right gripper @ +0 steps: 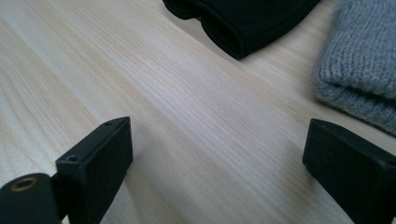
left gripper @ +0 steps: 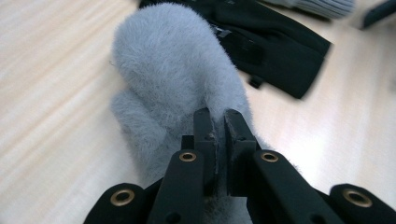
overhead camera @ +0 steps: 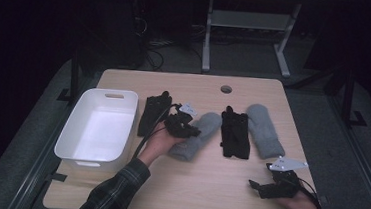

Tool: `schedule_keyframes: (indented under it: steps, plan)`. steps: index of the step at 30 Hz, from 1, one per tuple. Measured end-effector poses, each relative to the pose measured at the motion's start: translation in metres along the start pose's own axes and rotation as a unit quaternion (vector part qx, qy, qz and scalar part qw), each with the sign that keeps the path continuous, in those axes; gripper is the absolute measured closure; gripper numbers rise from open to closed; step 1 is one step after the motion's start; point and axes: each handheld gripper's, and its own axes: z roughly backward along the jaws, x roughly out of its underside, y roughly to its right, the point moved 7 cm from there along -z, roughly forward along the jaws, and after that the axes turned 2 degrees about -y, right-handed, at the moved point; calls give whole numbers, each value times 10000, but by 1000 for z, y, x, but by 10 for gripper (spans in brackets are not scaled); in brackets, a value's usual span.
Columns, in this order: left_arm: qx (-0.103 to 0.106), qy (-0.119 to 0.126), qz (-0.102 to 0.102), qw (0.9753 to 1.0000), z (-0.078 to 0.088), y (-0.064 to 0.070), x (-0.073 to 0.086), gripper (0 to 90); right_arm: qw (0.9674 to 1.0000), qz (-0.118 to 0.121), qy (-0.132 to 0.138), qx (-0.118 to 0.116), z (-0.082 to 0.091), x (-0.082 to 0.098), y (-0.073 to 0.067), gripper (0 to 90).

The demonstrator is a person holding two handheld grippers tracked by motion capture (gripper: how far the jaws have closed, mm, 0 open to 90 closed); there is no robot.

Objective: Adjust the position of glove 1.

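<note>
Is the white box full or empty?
Empty. The white box shows only its bare bottom; the gloves and mittens lie beside it on the table.

Table (overhead camera: 207, 186): pale wood-grain top, smooth, matt with a soft sheen. Bin (overhead camera: 70, 140): white plastic, smooth, slightly glossy. Left mitten (left gripper: 173, 79): grey cloth, fuzzy, long nap. Right mitten (right gripper: 364, 60): grey knit, ribbed, rougher. Gloves (overhead camera: 235, 133), (overhead camera: 152, 113): black cloth, matt, smooth weave. Left gripper (left gripper: 218, 133) and right gripper (right gripper: 215, 154): black matt plastic-looking jaws; brass-coloured metal eyelets on the left gripper's arms.
</note>
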Motion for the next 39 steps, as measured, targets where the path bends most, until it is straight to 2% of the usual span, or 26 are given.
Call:
schedule_keyframes:
  steps: [9,12,15,16,19,20,21,23,27,32,36,37,39]
  plan:
    - [194,-81,-327,9992,14,31,17,853,10000,14,11,11,0,0,0,83]
    - [238,-88,-316,9992,14,39,23,852,10000,14,11,10,0,0,0,83]
    - [299,-193,-331,9988,13,44,32,852,10000,34,19,7,0,0,1,83]
    - [297,-263,-396,9984,14,45,36,852,10000,34,19,6,0,0,1,83]
    - [351,-321,-350,9983,15,48,44,852,10000,30,19,4,0,0,0,83]
    - [366,-370,-408,9978,16,48,48,852,10000,29,19,4,0,0,0,83]
    - [370,-354,-361,9980,17,49,49,852,10000,28,19,3,0,0,0,83]
    - [373,-394,-405,9977,21,50,54,853,10000,28,19,3,0,0,0,83]
    - [312,-491,-511,9970,31,47,64,852,10000,28,18,4,0,0,0,83]
    - [328,-474,-370,9977,39,44,75,840,10000,27,22,6,0,0,1,83]
    - [321,-358,-269,9985,40,44,76,739,10000,28,22,9,0,0,1,83]
    - [310,-368,-335,9983,41,43,75,693,10000,27,19,6,0,0,0,83]
    - [329,-340,-332,9983,43,43,74,633,10000,25,21,9,0,0,0,83]
